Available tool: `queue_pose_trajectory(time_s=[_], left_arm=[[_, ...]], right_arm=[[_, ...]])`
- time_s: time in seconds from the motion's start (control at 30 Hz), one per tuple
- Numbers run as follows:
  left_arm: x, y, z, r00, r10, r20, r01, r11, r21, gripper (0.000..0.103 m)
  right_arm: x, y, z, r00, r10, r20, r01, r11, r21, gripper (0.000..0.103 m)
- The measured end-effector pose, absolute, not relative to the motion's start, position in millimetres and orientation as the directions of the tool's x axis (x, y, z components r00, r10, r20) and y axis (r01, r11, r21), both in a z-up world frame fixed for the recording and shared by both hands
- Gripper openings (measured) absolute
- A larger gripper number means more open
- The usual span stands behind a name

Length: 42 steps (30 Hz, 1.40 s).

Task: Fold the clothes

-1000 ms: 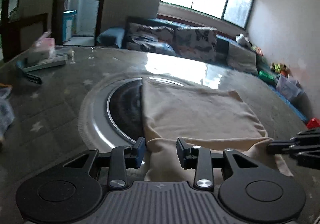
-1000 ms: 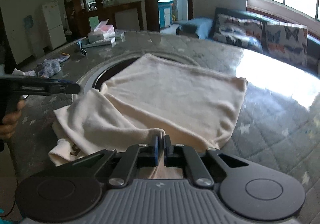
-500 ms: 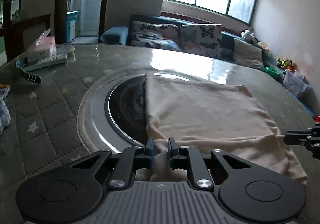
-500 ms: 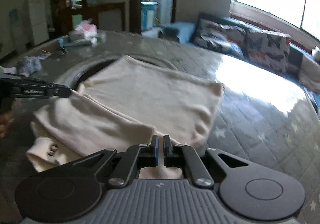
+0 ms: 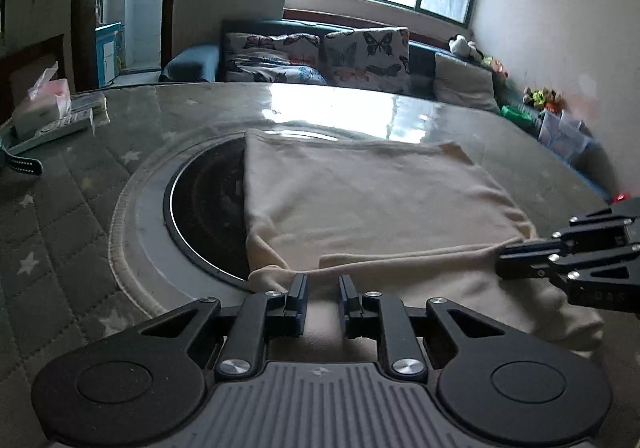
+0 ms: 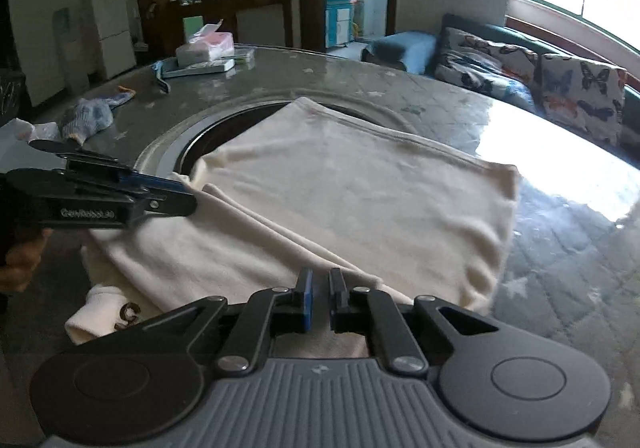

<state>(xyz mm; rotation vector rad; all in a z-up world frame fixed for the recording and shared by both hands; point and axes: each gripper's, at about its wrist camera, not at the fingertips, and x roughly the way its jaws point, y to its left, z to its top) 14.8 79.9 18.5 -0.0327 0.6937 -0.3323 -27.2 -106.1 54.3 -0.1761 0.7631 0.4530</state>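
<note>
A cream garment (image 5: 372, 199) lies partly folded on the round table, with a folded-over flap along its near edge; it also shows in the right wrist view (image 6: 352, 199). My left gripper (image 5: 322, 290) is slightly open at the flap's left end, the cloth lying between and under its jaws. My right gripper (image 6: 320, 284) is slightly open at the flap's right end, over the cloth. Each gripper shows in the other's view: the right one (image 5: 504, 264) and the left one (image 6: 188, 199), both at the fold's edge.
The table (image 5: 80, 187) has a quilted grey cover and a dark round inset (image 5: 208, 207) partly under the garment. A tissue box (image 6: 204, 47), a tray and a crumpled blue cloth (image 6: 88, 117) lie at the far left. A sofa (image 5: 320, 55) stands behind.
Both grippers were shut on the flap half a second ago and have now opened a little. The flap has come down to lie flat on the garment.
</note>
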Motion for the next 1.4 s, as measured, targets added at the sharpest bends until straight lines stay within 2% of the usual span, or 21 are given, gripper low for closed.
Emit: queue_pose_trajectory(time_s=[0.1,0.2,0.33,0.53,0.63,0.67,0.73,0.8,0.87,0.97,1.03,1.13,1.17,1.4], left_arm=[[-3,77,27,0.737,-0.329,-0.59,0.335,0.936,-0.104,0.028],[-22,70,26,0.72,-0.365,-0.59,0.396,0.914,-0.083,0.029],[-39,54,14,0.711,-0.352,-0.608,0.442,0.897,-0.002,0.031],[-55,56,26,0.697,-0.395,-0.598,0.497,0.868,0.006,0.036],[-70,61,32,0.673,-0.439,-0.595,0.557,0.83,0.018,0.045],[-75,63,34,0.66,-0.457,-0.596,0.583,0.812,0.023,0.05],[-89,60,31,0.635,-0.474,-0.61,0.647,0.758,0.085,0.051],[-99,56,24,0.632,-0.464,-0.62,0.677,0.72,0.151,0.051],[-102,53,17,0.637,-0.452,-0.624,0.688,0.699,0.196,0.051],[-97,49,11,0.66,-0.432,-0.614,0.669,0.711,0.219,0.05],[-95,48,9,0.669,-0.433,-0.604,0.666,0.71,0.228,0.049],[-95,46,9,0.68,-0.45,-0.579,0.672,0.698,0.247,0.026],[-96,45,10,0.683,-0.458,-0.57,0.676,0.692,0.254,0.014],[-63,58,35,0.678,-0.505,-0.533,0.633,0.771,0.074,0.009]], right_arm=[[-44,-113,63,0.63,0.356,-0.69,-0.486,0.874,0.008,0.01],[-61,-116,66,0.609,0.378,-0.698,-0.517,0.856,0.012,0.013],[-68,-121,54,0.598,0.362,-0.715,-0.518,0.855,0.0,0.013],[-77,-129,57,0.595,0.349,-0.724,-0.526,0.85,-0.022,0.014],[-86,-136,64,0.6,0.352,-0.719,-0.527,0.849,-0.024,0.017],[-90,-138,67,0.601,0.355,-0.716,-0.531,0.847,-0.026,0.019],[-100,-139,72,0.598,0.367,-0.713,-0.559,0.828,-0.042,0.025],[-110,-136,75,0.593,0.375,-0.712,-0.59,0.805,-0.068,0.036],[-119,-132,74,0.585,0.384,-0.715,-0.623,0.777,-0.093,0.037],[-128,-126,70,0.576,0.385,-0.721,-0.654,0.747,-0.124,0.045],[-132,-123,66,0.576,0.382,-0.723,-0.665,0.733,-0.144,0.045],[-138,-116,61,0.577,0.379,-0.723,-0.684,0.708,-0.175,0.051],[-139,-114,60,0.583,0.38,-0.718,-0.688,0.7,-0.189,0.054],[-141,-103,57,0.615,0.39,-0.685,-0.701,0.669,-0.249,0.054]])
